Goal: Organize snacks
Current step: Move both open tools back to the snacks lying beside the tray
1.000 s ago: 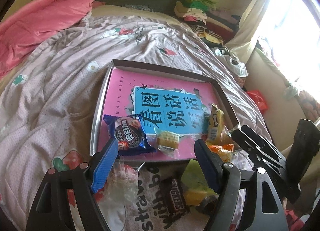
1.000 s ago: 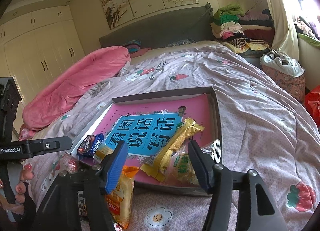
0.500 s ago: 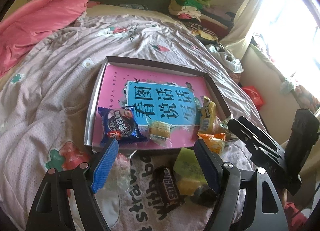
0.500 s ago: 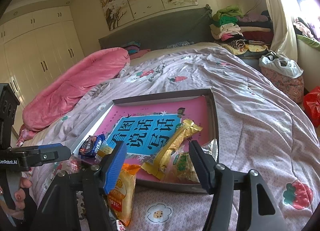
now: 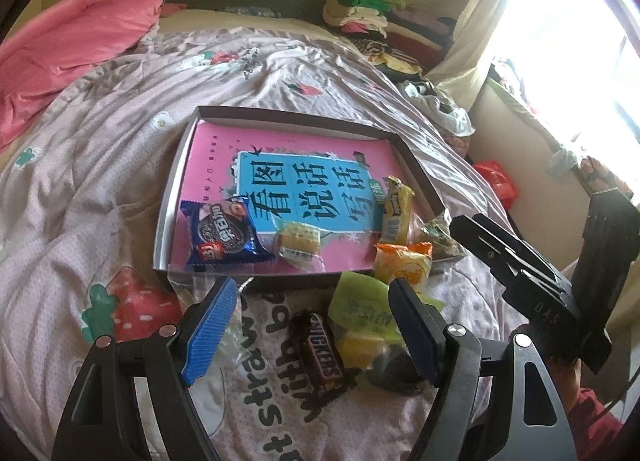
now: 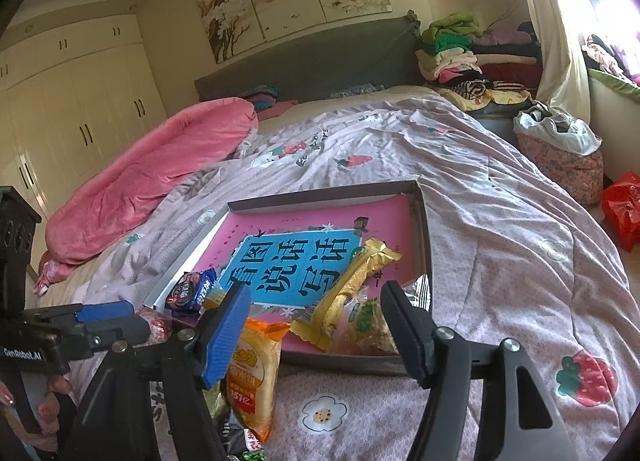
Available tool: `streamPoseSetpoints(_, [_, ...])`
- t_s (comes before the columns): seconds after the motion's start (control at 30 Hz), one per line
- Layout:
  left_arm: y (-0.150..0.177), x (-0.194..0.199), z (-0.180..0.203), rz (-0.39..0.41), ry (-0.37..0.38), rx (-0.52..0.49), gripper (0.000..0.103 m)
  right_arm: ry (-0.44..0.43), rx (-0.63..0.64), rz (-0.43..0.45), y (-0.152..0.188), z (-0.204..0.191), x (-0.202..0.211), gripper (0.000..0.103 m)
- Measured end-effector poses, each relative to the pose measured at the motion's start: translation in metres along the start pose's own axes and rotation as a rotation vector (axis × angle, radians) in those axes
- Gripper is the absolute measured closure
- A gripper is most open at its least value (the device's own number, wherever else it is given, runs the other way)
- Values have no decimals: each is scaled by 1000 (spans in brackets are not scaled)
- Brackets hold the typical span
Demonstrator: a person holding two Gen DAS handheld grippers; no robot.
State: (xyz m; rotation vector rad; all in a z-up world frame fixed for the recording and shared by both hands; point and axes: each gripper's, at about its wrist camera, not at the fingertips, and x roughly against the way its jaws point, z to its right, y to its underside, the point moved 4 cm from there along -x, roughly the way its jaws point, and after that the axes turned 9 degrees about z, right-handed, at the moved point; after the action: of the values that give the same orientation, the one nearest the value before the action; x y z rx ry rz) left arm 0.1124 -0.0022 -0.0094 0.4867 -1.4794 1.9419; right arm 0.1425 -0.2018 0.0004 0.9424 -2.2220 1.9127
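Observation:
A shallow box tray (image 5: 175,177) (image 6: 425,229) with a pink and blue printed bottom lies on the bed. In it are a blue cookie pack (image 5: 222,232) (image 6: 191,289), a small yellow cake pack (image 5: 299,241), a long yellow wafer pack (image 5: 396,203) (image 6: 352,283) and a clear green snack bag (image 6: 366,321). An orange snack bag (image 5: 404,263) (image 6: 252,365) leans over the tray's near edge. A Snickers bar (image 5: 322,351) and a green-yellow pack (image 5: 360,313) lie on the quilt between the fingers of my open, empty left gripper (image 5: 310,331). My right gripper (image 6: 314,335) is open and empty over the tray's near right corner.
A pink duvet (image 5: 72,33) (image 6: 152,181) lies at the left. Folded clothes (image 6: 452,49) are stacked by the headboard. Bags (image 6: 560,149) stand on the floor at the right. The right gripper's body (image 5: 532,273) shows in the left wrist view, the left one (image 6: 60,325) in the right.
My left gripper has drawn back from the tray, so the Snickers bar and green pack now show fully between its fingers. My right gripper has edged slightly back. Both stay open.

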Motion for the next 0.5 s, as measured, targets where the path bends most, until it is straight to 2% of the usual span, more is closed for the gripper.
streamPoseSetpoints(0.5, [15, 4, 12, -24, 36, -34, 24, -8, 14, -46, 8, -9, 14, 35])
